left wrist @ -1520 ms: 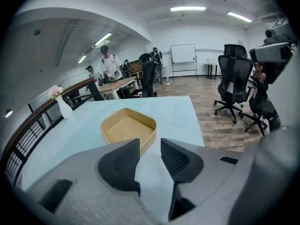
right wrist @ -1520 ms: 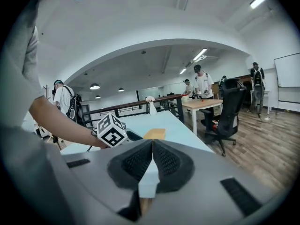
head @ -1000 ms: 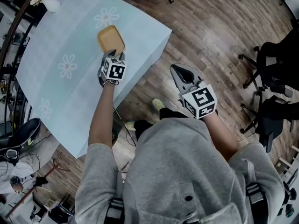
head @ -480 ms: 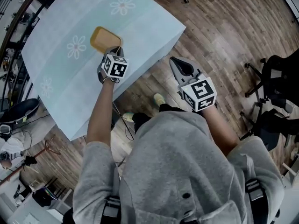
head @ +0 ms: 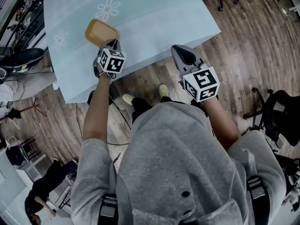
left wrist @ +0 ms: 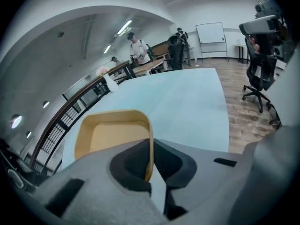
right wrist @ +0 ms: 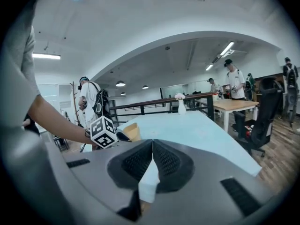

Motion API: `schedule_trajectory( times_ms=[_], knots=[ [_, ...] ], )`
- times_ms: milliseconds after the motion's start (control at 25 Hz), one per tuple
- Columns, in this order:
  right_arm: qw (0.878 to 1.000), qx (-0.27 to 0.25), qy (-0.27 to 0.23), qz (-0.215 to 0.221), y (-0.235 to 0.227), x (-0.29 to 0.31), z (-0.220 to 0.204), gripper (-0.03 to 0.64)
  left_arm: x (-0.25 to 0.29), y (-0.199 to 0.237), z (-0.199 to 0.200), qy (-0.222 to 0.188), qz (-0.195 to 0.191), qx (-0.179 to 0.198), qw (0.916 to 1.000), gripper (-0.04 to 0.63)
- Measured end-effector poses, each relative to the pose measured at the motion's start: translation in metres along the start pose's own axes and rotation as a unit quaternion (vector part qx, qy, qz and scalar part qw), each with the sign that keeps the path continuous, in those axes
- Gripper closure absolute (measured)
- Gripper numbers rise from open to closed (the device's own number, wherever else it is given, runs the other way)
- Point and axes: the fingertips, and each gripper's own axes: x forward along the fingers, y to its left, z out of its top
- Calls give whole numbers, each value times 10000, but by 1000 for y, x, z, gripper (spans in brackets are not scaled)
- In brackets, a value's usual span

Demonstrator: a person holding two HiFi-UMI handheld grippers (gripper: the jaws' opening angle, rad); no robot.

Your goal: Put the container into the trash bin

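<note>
The container (head: 101, 32), a shallow tan tray, hangs over the light-blue flowered table (head: 154, 18) near its front edge. My left gripper (head: 112, 43) is shut on the tray's near rim. In the left gripper view the thin rim of the container (left wrist: 112, 135) stands pinched between the dark pads of the left gripper (left wrist: 151, 165). My right gripper (head: 183, 55) is held over the wooden floor just off the table's edge, shut and empty. In the right gripper view the right gripper (right wrist: 153, 156) has its pads pressed together, and the container (right wrist: 131, 131) shows at the left. No trash bin is in view.
Office chairs (head: 281, 111) stand on the wooden floor at the right. A white vase (right wrist: 182, 106) stands at the table's far end, beyond it a railing and a wooden desk (right wrist: 234, 104) with people. Another person (head: 42, 191) and cables are on the floor at the lower left.
My left gripper has shut on the container's rim and carried it leftward along the table's front edge. The right gripper has swung the same way, still shut.
</note>
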Motion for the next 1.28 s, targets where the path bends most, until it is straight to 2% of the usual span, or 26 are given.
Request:
schedule_trajectory(
  times_ms=[200, 360, 640, 840, 960, 1080, 1200, 1280],
  knots=[
    [9973, -232, 78, 692, 56, 44, 8, 591, -37, 49, -76, 331, 471, -573, 9967, 569],
    [9890, -457, 170, 1393, 108, 81, 13, 591, -79, 76, -147, 675, 907, -1125, 9872, 569],
    [9658, -792, 384, 2439, 226, 134, 15, 591, -164, 118, -281, 1155, 1596, -2056, 9586, 569],
    [9484, -924, 574, 2977, 292, 161, 4, 591, -208, 121, -367, 1468, 1930, -2811, 9285, 569],
    [9397, -998, 747, 3183, 322, 170, -6, 591, -225, 106, -417, 1724, 1944, -3216, 9105, 569],
    [9361, -1051, 906, 3231, 342, 184, -15, 591, -226, 94, -457, 1865, 1815, -3611, 8955, 569],
    [9339, -1140, 1146, 3188, 351, 195, -25, 591, -210, 70, -484, 1960, 1503, -3971, 8839, 569],
    [9337, -1186, 1242, 3141, 359, 205, -29, 591, -197, 63, -500, 1984, 1337, -4120, 8792, 569]
  ],
)
